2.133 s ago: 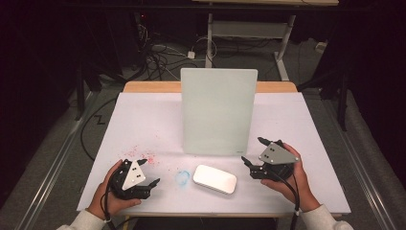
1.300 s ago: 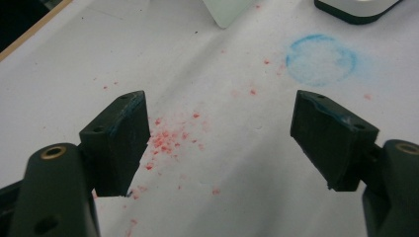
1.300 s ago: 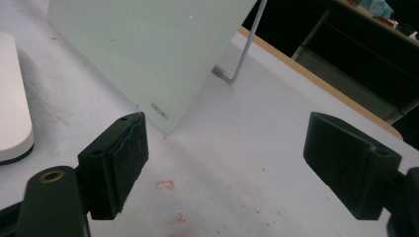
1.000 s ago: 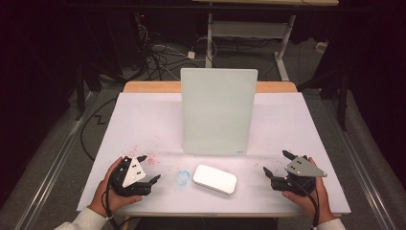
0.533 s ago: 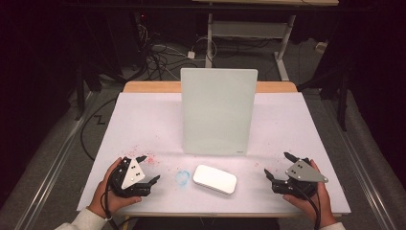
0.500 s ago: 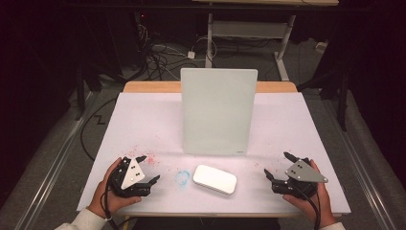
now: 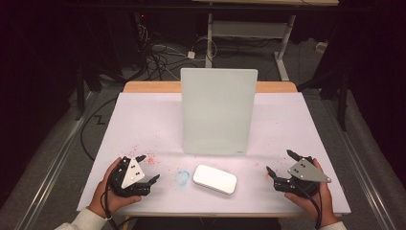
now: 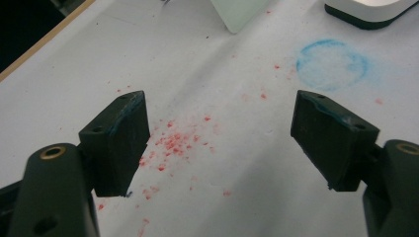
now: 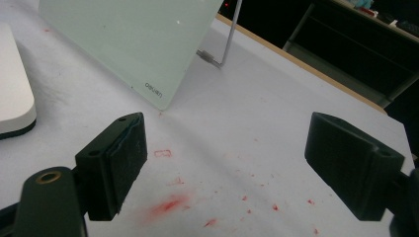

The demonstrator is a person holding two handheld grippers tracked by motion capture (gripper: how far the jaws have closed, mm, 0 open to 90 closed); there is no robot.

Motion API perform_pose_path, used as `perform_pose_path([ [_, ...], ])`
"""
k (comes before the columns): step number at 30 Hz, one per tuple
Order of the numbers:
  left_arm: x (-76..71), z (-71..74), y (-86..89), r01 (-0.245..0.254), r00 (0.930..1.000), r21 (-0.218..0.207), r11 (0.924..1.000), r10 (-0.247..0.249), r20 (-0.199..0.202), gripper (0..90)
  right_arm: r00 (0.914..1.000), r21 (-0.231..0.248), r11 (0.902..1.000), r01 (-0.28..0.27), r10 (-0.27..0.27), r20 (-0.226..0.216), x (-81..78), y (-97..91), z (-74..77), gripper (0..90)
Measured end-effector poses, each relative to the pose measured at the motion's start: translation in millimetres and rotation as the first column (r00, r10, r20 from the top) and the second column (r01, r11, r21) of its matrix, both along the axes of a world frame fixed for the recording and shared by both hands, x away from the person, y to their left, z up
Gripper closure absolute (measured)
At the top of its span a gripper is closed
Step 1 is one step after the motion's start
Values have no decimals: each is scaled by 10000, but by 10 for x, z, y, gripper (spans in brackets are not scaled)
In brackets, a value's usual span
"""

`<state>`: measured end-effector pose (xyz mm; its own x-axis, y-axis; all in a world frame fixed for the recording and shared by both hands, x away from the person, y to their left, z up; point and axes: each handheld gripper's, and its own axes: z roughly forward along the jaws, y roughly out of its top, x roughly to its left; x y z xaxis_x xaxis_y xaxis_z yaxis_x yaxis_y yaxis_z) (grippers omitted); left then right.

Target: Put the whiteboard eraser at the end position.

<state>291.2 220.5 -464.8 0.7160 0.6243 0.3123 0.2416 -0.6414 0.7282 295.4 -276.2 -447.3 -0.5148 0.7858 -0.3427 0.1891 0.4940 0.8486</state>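
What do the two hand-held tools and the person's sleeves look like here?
Both the left tool and the right tool are black, each topped by a grey three-cornered plate and trailing a black cable. Its jaw pads carry blue smears. The sleeves are white.

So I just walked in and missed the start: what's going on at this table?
A person sits at the table with a hand-held gripper in each hand. The left hand-held gripper and the right hand-held gripper both rest near the front edge, jaws open, holding nothing. Between them lies a white eraser block, untouched, in front of an upright glass board. Red marker specks and a blue ring smudge mark the surface.
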Motion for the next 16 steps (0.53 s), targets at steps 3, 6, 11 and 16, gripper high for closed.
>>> perform_pose_path([
  [3,5,-2,0,3,10000,6,10000,-3,-7,221,10000,-51,10000,9,-9,-30,3,7,-5,172],
  [6,14,-5,-4,16,10000,13,10000,-16,-24,221,10000,-125,9999,-16,16,-36,2,15,-11,171],
  [11,33,-10,-10,-27,10000,-11,10000,27,-57,221,9999,-94,10000,26,-27,-153,24,6,-30,171],
  [16,62,-19,-15,-295,9996,-33,9996,295,-51,211,9999,-161,9998,72,-74,-138,50,-4,-42,171],
])
